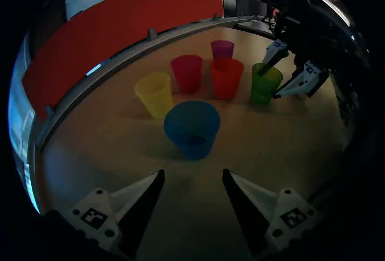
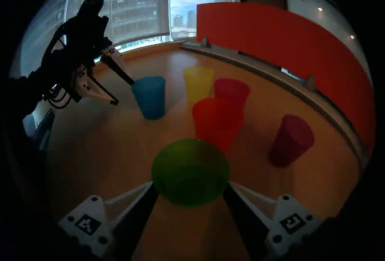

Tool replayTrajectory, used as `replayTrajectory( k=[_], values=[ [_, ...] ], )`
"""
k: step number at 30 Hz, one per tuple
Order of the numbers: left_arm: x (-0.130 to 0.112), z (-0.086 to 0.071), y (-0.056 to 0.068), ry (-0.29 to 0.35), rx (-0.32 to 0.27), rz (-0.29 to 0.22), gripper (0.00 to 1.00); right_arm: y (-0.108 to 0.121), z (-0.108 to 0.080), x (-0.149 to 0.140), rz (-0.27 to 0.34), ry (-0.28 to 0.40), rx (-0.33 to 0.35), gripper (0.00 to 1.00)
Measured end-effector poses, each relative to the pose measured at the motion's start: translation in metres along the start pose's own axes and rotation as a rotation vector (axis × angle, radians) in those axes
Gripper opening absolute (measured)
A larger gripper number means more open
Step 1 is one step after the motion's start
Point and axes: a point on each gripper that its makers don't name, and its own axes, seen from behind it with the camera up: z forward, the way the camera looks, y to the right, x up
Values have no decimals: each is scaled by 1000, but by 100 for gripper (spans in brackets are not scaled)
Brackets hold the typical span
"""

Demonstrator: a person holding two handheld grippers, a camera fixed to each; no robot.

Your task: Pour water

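Cups, six of them, stood upright in a loose cluster on the wooden table (image 1: 288, 136), and you had a tool at each end of it. Your left tool (image 1: 192, 172) was wide, with nothing between its fingers. The blue cup (image 1: 192, 126) sat just beyond the tips, dead ahead and apart from them.

Past the blue one, in the left gripper view, the yellow cup (image 1: 155, 95) stood to the left. The crimson cup (image 1: 186, 72) and the orange-red cup (image 1: 226, 77) were side by side in the middle, the purple cup (image 1: 222, 48) farthest back, and the green cup (image 1: 263, 91) off to the right.

That green cup was where you had your right tool (image 2: 191, 184). It was spread wide, one finger on either side of the cup's wall, with the rim filling the gap between the tips in the right gripper view. Whether the fingers touched the plastic, you could not tell from these views. The cup stood on the table, upright.

From the right gripper view your left tool showed at far left, dark against the window (image 2: 139, 6), its fingers pointing toward the blue cup and just short of it. A long red panel (image 1: 120, 25) ran along the rail at the table's far edge.
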Motion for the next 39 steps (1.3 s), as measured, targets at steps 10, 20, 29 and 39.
replayTrajectory(
  k=[10, 20, 29, 39],
  values=[
    [-4, -14, 2, 18, 29, -13, 89, -5, -28, -15, 0, 1, -32, 100],
    [-6, -31, 5, 69, 73, -62, 89, -3, -71, -27, 22, 30, -95, 100],
    [2, -44, 1, 148, 148, -121, 89, 0, -97, -22, 67, 91, -159, 100],
    [5, -64, -9, 276, 286, -212, 89, 16, -122, -10, 158, 219, -296, 100]
  ],
)
